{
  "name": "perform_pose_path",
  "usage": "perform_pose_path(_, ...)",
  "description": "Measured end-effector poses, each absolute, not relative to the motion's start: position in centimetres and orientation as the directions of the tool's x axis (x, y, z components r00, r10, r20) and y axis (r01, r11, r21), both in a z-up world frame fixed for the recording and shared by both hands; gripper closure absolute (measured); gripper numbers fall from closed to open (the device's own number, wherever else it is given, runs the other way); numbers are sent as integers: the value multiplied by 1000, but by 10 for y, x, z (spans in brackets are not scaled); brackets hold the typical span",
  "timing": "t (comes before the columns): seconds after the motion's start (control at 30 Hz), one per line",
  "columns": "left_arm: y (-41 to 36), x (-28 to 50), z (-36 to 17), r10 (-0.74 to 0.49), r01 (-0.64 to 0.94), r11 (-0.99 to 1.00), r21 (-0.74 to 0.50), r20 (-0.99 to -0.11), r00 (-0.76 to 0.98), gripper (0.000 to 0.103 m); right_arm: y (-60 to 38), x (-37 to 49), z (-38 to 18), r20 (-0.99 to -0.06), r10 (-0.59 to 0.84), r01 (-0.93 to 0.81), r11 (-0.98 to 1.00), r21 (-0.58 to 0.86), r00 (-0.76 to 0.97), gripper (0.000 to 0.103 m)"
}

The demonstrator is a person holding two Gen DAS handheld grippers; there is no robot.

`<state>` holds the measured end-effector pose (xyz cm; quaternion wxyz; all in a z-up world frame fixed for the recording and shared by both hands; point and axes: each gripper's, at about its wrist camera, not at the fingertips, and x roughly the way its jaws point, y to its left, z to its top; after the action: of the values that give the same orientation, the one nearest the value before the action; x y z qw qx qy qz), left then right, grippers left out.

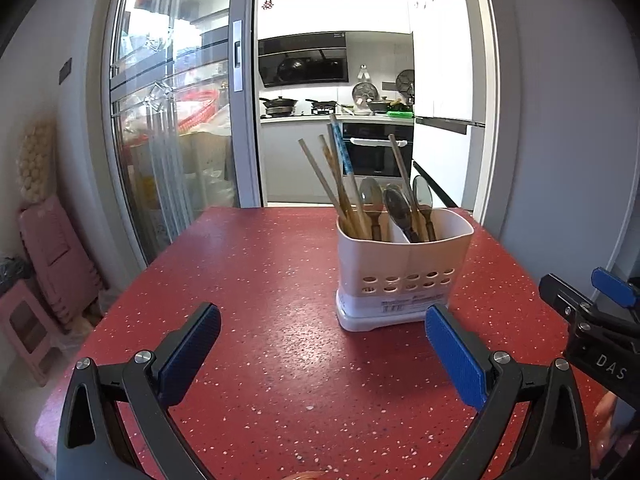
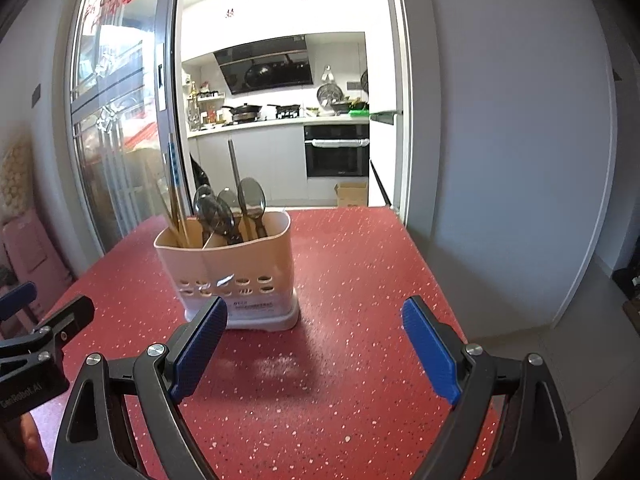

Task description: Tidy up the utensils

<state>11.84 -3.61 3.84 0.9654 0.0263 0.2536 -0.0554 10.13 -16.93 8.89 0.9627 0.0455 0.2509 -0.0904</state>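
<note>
A cream plastic utensil holder [image 1: 404,270] with two compartments stands on the red speckled table [image 1: 260,320]. Its left compartment holds several chopsticks [image 1: 340,176]; spoons [image 1: 396,204] stand bowl-up across both compartments. My left gripper [image 1: 322,340] is open and empty, low over the table in front of and left of the holder. My right gripper [image 2: 314,336] is open and empty, in front of and right of the holder [image 2: 236,272], whose chopsticks [image 2: 176,196] and spoons [image 2: 250,200] show too. Each gripper shows at the other view's edge.
The table's far edge [image 1: 320,209] faces an open sliding glass door [image 1: 176,120] and a kitchen beyond. A wall [image 2: 520,140] and floor [image 2: 580,360] lie off the table's right edge. Pink stools [image 1: 44,280] stand left of the table.
</note>
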Motion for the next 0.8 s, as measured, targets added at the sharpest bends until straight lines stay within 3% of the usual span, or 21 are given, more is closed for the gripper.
perform_pose_path(0.27,-34,122,40,-88,103,995,4,-492,866,0,-161,97,96,-440,-171,188,982,-6,882,12)
perform_pose_path(0.8,-20,129,13,-47,51,999,-6,-508,860,0,-154,101,77,-443,-150,166,986,-2,884,12)
